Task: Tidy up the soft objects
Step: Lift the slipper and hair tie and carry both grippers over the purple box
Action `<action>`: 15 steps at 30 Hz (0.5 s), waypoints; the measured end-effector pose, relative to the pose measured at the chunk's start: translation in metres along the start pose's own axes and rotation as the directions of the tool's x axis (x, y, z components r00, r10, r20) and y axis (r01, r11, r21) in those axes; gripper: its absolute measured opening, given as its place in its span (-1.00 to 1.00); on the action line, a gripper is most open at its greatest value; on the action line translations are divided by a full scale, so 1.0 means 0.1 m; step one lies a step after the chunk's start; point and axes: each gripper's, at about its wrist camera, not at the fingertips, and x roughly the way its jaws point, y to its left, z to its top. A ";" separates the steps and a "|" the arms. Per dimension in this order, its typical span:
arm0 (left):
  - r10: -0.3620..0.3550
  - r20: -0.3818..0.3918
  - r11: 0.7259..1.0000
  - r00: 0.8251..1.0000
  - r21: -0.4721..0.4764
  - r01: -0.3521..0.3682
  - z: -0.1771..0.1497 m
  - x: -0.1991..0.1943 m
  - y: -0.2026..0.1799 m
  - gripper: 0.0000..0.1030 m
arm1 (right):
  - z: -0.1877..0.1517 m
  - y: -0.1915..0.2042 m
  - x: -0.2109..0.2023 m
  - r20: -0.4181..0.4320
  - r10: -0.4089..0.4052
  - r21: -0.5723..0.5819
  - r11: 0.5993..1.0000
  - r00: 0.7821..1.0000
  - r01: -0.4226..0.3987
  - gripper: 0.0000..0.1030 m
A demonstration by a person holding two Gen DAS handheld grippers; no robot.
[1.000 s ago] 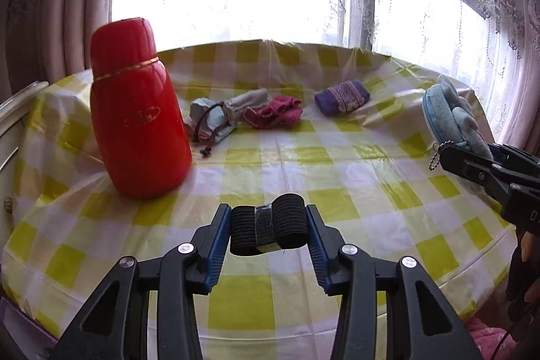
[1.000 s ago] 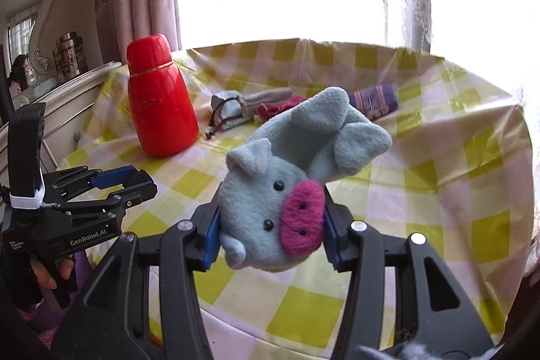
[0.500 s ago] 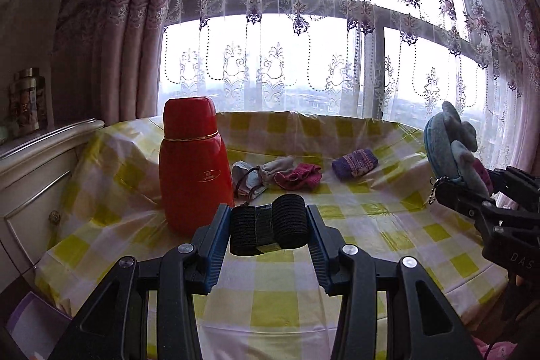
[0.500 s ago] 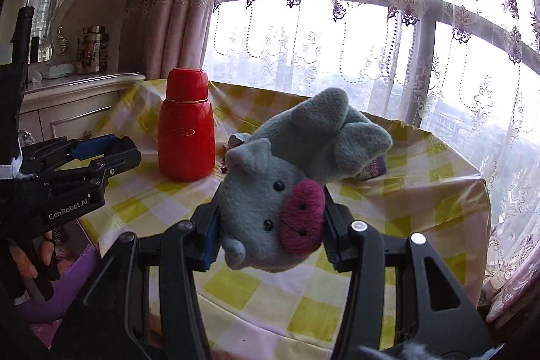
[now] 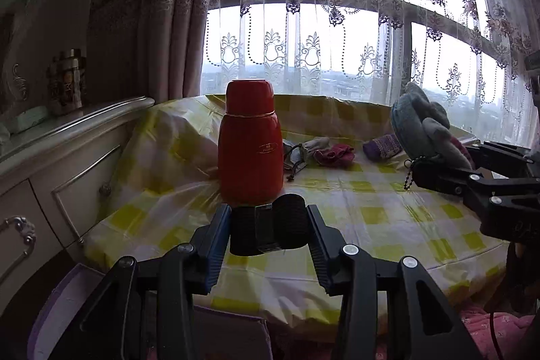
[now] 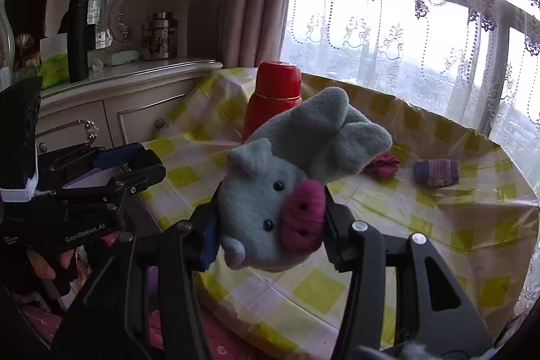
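Observation:
My left gripper [image 5: 268, 225] is shut on a black rolled band [image 5: 287, 221], held off the near edge of the yellow-checked table [image 5: 371, 215]. In the right wrist view my right gripper [image 6: 270, 215] is shut on a grey plush pig [image 6: 270, 191] with a pink snout, also held in the air before the table. The pig [image 5: 422, 130] shows at the right of the left wrist view. On the table's far side lie a grey pouch [image 5: 303, 149], a red sock [image 5: 334, 154] and a purple rolled sock [image 5: 383, 145].
A tall red flask [image 5: 249, 144] stands on the table just beyond the black band. A cream dresser [image 6: 135, 90] with jars and a dark bottle stands to the left. A purple box [image 5: 67, 302] sits low at the left, below the table edge. Lace curtains hang behind.
Both grippers have drawn back from the table and risen a little, so the table now looks farther away. The black band and the pig stay gripped as before.

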 end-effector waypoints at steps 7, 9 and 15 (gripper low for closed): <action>0.107 -0.097 0.992 0.989 -0.062 -0.114 -0.18 -0.10 0.48 -0.11 | 0.14 0.53 0.29 -0.112 0.189 -0.074 0.977 0.976 -0.198 0.04; 0.131 -0.118 0.987 0.984 -0.079 -0.141 -0.23 -0.14 0.61 -0.11 | 0.13 0.67 0.38 -0.151 0.226 -0.087 0.967 0.962 -0.241 0.04; 0.173 -0.181 0.973 0.968 -0.123 -0.196 -0.40 -0.18 0.91 -0.11 | 0.12 1.01 0.60 -0.242 0.304 -0.117 0.934 0.921 -0.339 0.04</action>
